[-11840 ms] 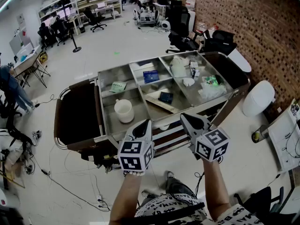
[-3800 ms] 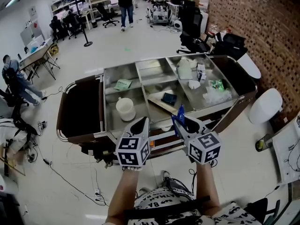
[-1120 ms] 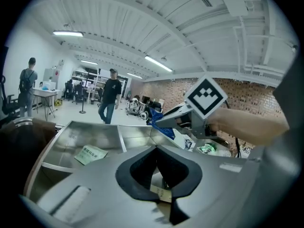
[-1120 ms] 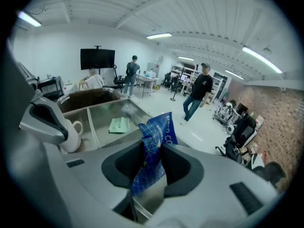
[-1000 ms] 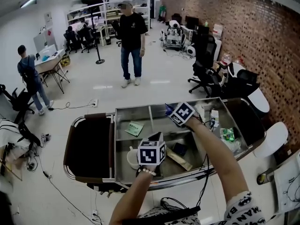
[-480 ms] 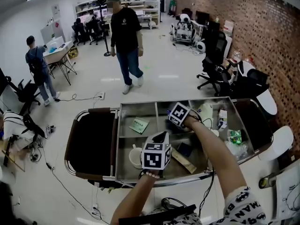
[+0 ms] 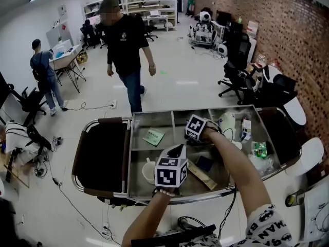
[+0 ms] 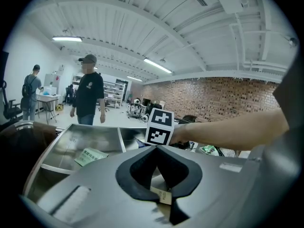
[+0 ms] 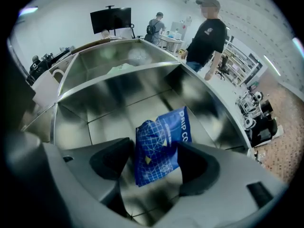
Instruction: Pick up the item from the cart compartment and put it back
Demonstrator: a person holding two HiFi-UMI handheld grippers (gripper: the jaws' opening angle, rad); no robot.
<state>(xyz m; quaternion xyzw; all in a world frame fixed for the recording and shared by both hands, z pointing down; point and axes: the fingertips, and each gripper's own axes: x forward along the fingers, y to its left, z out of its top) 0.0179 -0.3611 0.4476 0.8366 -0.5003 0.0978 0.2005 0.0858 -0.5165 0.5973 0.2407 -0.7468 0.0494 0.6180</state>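
A blue drip-coffee packet (image 9: 161,144) stands tilted on the steel floor of the cart's back middle compartment (image 9: 128,103). My right gripper (image 9: 154,158) points steeply down around it. Its jaws have just been opening; the packet is still between them, the left pad is well clear of it, and the right pad stands close beside it. In the head view the right gripper (image 7: 193,138) reaches into the cart (image 7: 154,118) past its marker cube, and the packet is hidden there. My left gripper (image 7: 177,149) hovers shut over the front of the cart, holding nothing (image 8: 159,148).
A green packet (image 7: 153,136) lies in the back left compartment and a white cup (image 7: 149,171) in the front left one. A dark packet (image 7: 204,162) and a brown strip (image 7: 201,175) lie front middle. A person in black (image 7: 123,45) walks just behind the cart.
My right gripper has sunk into the back middle compartment and its jaws have spread apart. The left gripper has stayed put. The person in black has walked closer to the cart.
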